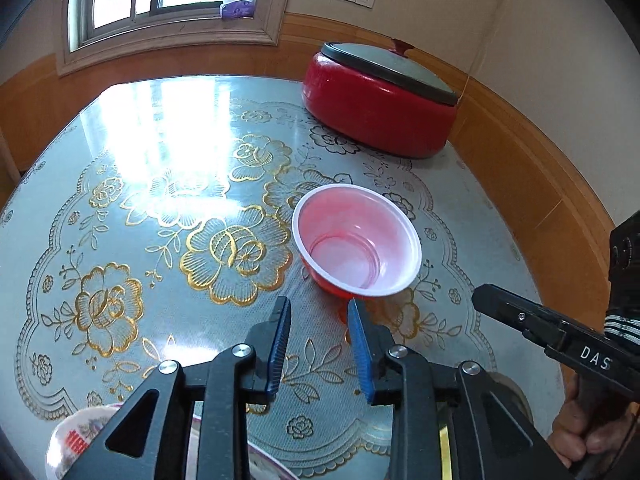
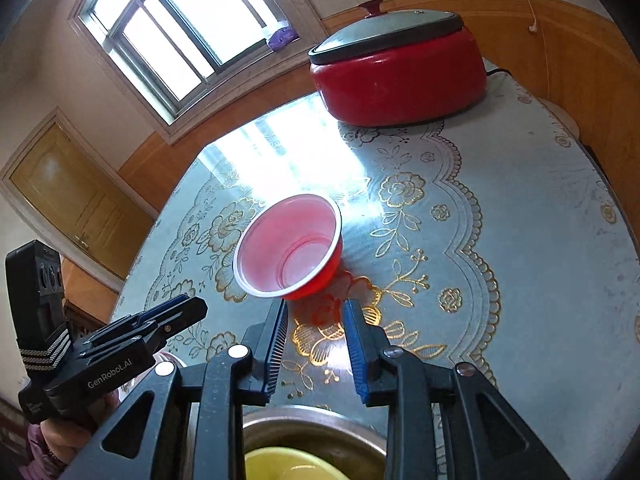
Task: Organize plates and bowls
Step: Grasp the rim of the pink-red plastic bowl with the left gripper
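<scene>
A red plastic bowl with a white-pink inside [image 1: 357, 241] stands upright on the table [image 1: 168, 216], a little ahead of both grippers; it also shows in the right wrist view [image 2: 289, 245]. My left gripper [image 1: 320, 308] is open and empty, just short of the bowl's near side. My right gripper [image 2: 316, 308] is open and empty, its left finger close under the bowl's rim. A metal bowl [image 2: 312, 428] with a yellow dish [image 2: 292, 464] in it sits below my right gripper. A white patterned bowl [image 1: 76, 440] lies under my left gripper.
A red electric pot with a grey lid [image 1: 380, 96] stands at the table's far right; it also shows in the right wrist view [image 2: 400, 68]. The table has a blue cloth with gold flowers. Wood-panelled wall and a window lie behind.
</scene>
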`<state>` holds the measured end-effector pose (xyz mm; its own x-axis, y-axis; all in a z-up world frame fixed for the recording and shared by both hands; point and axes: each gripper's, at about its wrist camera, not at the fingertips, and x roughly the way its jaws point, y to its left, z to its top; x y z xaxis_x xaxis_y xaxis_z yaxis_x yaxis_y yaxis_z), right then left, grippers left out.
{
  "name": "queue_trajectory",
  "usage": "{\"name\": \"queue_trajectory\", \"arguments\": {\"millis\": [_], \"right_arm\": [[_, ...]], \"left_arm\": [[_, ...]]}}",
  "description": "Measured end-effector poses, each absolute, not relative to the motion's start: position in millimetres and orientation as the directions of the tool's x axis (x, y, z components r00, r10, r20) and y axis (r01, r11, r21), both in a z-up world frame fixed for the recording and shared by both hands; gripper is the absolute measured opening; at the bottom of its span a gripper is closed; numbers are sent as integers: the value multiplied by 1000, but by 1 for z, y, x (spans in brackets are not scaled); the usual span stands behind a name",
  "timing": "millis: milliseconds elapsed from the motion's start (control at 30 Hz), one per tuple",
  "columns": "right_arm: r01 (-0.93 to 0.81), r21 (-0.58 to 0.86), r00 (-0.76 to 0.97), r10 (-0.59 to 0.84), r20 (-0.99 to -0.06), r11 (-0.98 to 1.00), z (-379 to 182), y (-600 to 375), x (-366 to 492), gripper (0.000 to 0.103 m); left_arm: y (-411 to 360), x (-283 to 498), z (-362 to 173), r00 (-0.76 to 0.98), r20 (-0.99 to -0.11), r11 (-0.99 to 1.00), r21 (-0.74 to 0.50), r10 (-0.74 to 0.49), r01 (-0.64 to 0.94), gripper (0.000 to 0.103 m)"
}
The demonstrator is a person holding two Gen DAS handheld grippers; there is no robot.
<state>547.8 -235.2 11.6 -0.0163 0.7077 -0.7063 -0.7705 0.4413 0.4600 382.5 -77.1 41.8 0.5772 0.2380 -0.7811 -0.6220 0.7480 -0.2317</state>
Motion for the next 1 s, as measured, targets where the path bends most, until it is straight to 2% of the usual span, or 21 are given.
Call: {"name": "queue_trajectory", "arguments": {"millis": [300,467,600,733,1000], "right_arm": [[-710,523,-74,687,-722,472,-16,-188,581,25],[-715,504,-84,657,-750,484,-29,-171,586,18],[-738,482,-78,650,-756,472,-30,-167,582,10],[-755,462,-59,654,-754,465,-23,-172,579,9],[-739,505,-80,687,-723,445,-8,-198,569,9]], "left_arm": [[-29,421,22,567,-799,714,-278,200,-643,28],[-18,432,8,554,-816,707,-293,166,-644,28],[-18,437,2,563,-815,715,-309,142,-627,13],[-29,434,5,558,-810,743,-261,178,-616,12],[-53,409,27,594,-784,754,-279,179,-595,12]]}}
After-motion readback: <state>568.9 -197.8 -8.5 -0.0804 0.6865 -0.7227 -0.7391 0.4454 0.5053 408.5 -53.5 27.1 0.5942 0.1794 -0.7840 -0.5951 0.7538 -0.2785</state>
